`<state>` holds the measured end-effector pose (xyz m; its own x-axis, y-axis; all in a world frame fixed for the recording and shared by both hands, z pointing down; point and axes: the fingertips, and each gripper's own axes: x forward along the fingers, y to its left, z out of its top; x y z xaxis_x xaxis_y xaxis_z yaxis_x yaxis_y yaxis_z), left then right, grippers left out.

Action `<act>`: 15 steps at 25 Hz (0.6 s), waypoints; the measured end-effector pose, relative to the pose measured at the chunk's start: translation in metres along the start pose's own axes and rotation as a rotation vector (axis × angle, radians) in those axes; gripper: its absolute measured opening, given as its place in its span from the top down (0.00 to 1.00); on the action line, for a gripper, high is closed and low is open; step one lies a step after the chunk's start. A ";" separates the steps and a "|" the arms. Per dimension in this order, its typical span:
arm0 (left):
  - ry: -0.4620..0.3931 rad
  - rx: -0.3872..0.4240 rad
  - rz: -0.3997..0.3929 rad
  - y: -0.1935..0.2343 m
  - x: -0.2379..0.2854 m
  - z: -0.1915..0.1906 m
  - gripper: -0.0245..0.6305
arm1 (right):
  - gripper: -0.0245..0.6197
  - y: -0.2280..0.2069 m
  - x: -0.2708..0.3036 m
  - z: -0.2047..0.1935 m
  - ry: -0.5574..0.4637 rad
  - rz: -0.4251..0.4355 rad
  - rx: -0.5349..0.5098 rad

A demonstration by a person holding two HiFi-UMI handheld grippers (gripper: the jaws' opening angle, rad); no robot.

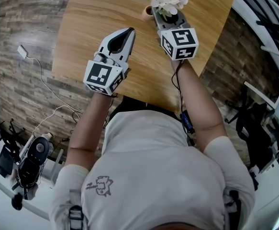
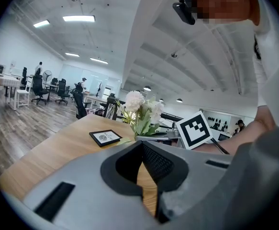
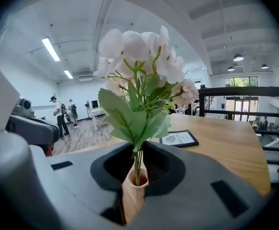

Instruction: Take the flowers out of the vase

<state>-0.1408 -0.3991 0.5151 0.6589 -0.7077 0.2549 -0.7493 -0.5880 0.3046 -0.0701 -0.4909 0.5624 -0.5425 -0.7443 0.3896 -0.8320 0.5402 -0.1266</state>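
Right gripper view shows your right hand-held gripper closed on the small wooden vase; the white flowers stand in it, over the desk; your left hand-held gripper is narrowed to a sliver, empty, near the flowers.

Bright, even office light falls from the ceiling strip lights (long white bars, glaring a little), and the desk is evenly lit from its near edge to its far edge. The head view is sharp at its centre and bends toward its corners. Both gripper views are strongly fisheyed and ringed in black. In the right gripper view the flowers are crisp, their white petals nearly washed out, while the vase, close to the lens, looks soft.
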 end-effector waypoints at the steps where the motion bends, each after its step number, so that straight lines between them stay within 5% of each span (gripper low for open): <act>1: -0.005 0.003 0.003 -0.002 -0.002 0.003 0.96 | 0.87 0.001 -0.003 0.006 -0.012 0.003 -0.003; 15: -0.083 0.076 0.061 -0.068 -0.046 0.036 0.96 | 0.88 0.028 -0.079 0.096 -0.205 0.072 -0.079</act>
<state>-0.1225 -0.3409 0.4495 0.6063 -0.7715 0.1931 -0.7930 -0.5683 0.2194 -0.0621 -0.4546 0.4409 -0.6193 -0.7624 0.1876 -0.7828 0.6181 -0.0722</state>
